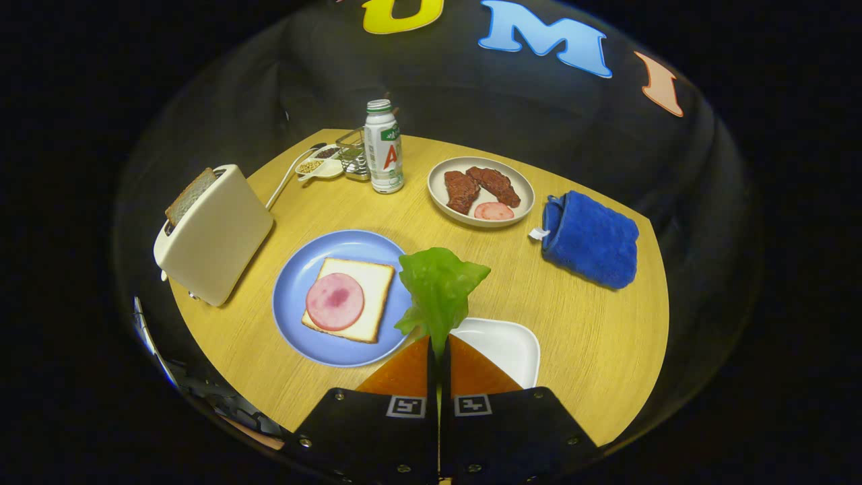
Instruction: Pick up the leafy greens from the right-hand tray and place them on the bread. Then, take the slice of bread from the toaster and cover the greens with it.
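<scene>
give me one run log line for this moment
tongs: shut on lettuce leaf | leaf: lifted over white tray | bread with ham: uncovered on blue plate | toaster slice: in toaster

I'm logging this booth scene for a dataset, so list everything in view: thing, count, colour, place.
leafy greens: 1, green, pinched between the fingers
white tray: 1, white, under the greens
blue plate: 1, blue, beside the tray
bread: 1, pale, on blue plate
ham slice: 1, pink, on the bread
toaster: 1, cream, holding a bread slice
bottle: 1, white, far side
meat plate: 1, beige, beside bottle
cloth: 1, blue, beside meat plate
table: 1, wood
gripper: 1, shut on the greens
</scene>
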The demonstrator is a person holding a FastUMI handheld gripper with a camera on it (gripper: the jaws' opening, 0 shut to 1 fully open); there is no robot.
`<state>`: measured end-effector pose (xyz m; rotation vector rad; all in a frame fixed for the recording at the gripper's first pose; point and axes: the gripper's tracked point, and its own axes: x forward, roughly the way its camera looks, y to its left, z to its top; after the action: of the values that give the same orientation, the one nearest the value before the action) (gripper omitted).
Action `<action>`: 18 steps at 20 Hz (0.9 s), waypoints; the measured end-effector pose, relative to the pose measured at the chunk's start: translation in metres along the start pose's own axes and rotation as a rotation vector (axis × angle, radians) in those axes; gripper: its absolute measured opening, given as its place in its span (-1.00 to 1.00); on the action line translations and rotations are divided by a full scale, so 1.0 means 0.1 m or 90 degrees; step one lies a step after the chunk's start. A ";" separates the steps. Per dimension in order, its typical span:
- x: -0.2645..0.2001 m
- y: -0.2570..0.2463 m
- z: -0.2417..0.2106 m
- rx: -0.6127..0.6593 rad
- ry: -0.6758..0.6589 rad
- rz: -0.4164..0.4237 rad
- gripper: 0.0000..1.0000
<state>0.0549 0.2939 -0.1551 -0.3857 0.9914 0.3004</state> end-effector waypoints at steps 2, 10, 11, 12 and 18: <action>0.03 0.16 0.08 -0.019 -0.002 0.006 -0.98; 0.37 0.62 0.28 -0.058 0.014 0.017 -0.95; 0.41 0.66 0.29 -0.061 0.015 0.018 -0.95; 0.43 0.70 0.31 -0.064 0.016 0.018 -0.95; 0.52 0.86 0.31 -0.088 0.025 0.022 -0.77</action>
<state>0.0691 0.3881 -0.1993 -0.5017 1.0197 0.3951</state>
